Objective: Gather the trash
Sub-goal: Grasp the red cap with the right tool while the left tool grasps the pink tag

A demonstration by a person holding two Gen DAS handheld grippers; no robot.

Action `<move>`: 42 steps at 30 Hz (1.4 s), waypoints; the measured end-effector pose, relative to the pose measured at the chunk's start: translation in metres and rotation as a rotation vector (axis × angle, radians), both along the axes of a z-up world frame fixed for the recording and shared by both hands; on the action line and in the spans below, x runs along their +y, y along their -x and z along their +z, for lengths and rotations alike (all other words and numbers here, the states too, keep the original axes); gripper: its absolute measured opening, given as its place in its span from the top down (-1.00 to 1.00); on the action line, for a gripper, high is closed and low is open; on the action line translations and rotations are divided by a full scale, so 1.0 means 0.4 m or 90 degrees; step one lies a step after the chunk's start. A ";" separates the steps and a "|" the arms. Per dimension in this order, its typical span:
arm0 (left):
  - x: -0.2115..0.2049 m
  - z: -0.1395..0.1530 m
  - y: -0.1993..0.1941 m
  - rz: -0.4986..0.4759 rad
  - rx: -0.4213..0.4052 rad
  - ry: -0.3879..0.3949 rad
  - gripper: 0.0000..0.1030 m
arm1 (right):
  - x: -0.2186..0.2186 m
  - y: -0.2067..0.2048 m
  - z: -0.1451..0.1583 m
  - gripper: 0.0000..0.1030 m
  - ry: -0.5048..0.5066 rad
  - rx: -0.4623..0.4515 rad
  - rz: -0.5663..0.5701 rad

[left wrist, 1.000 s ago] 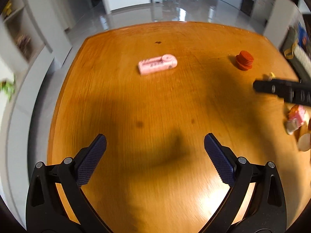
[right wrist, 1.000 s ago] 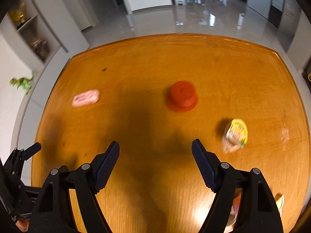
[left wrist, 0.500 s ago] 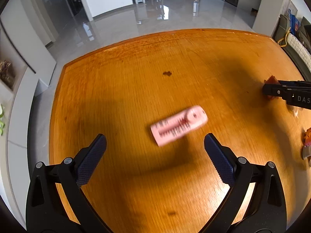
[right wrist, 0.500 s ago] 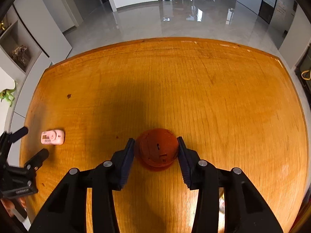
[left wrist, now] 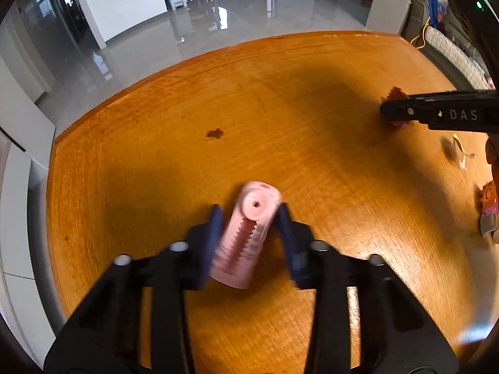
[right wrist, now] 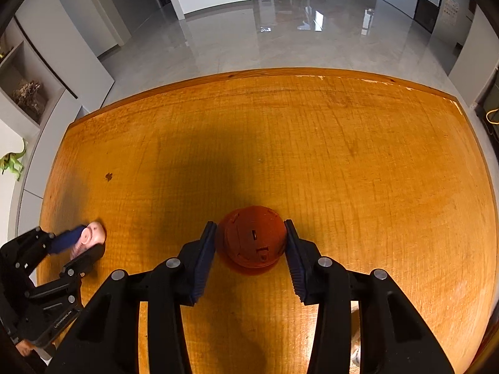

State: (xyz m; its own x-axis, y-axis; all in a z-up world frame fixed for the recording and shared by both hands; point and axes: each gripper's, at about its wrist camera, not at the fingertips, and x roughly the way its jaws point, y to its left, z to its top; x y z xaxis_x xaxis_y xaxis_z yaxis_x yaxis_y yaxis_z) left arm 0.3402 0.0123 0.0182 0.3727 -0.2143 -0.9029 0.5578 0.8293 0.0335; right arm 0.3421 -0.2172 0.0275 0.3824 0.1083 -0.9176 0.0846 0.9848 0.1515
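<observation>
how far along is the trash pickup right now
Nothing looks collected yet. In hand: left tongs closed around the pink tube, right tongs shut on the red lid. Left: wrappers at the table edge; no bin is visible.

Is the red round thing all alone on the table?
No, the right gripper has its fingers on both sides of the red round thing.

Left gripper [left wrist: 249,237] and right gripper [right wrist: 250,249] both low, jaws narrowed, each pinching something.
</observation>
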 end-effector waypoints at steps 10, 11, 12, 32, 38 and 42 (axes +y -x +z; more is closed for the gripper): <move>-0.002 0.011 0.116 0.082 0.005 -0.003 0.44 | 0.040 0.079 0.059 0.13 -0.032 -0.018 0.024; -0.012 0.018 0.149 0.082 0.000 0.000 0.44 | 0.045 0.094 0.067 0.13 -0.034 -0.019 0.029; -0.013 0.024 0.174 0.082 -0.004 0.002 0.44 | 0.055 0.115 0.077 0.13 -0.037 -0.020 0.034; 0.104 0.128 0.674 0.163 -0.030 0.016 0.58 | 0.277 0.616 0.208 0.13 -0.076 -0.037 0.161; 0.062 0.087 0.664 0.164 0.015 0.011 0.57 | 0.220 0.644 0.213 0.13 -0.076 -0.041 0.140; 0.042 0.068 0.646 0.169 0.015 0.019 -0.35 | 0.176 0.649 0.194 0.13 -0.077 -0.033 0.124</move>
State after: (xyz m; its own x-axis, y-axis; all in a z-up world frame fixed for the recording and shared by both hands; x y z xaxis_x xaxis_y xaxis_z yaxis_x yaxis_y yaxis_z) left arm 0.0818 0.0292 0.0456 0.3977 -0.1384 -0.9070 0.3212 0.9470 -0.0036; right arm 0.0825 -0.1467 0.1050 0.3904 0.2930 -0.8728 -0.1168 0.9561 0.2687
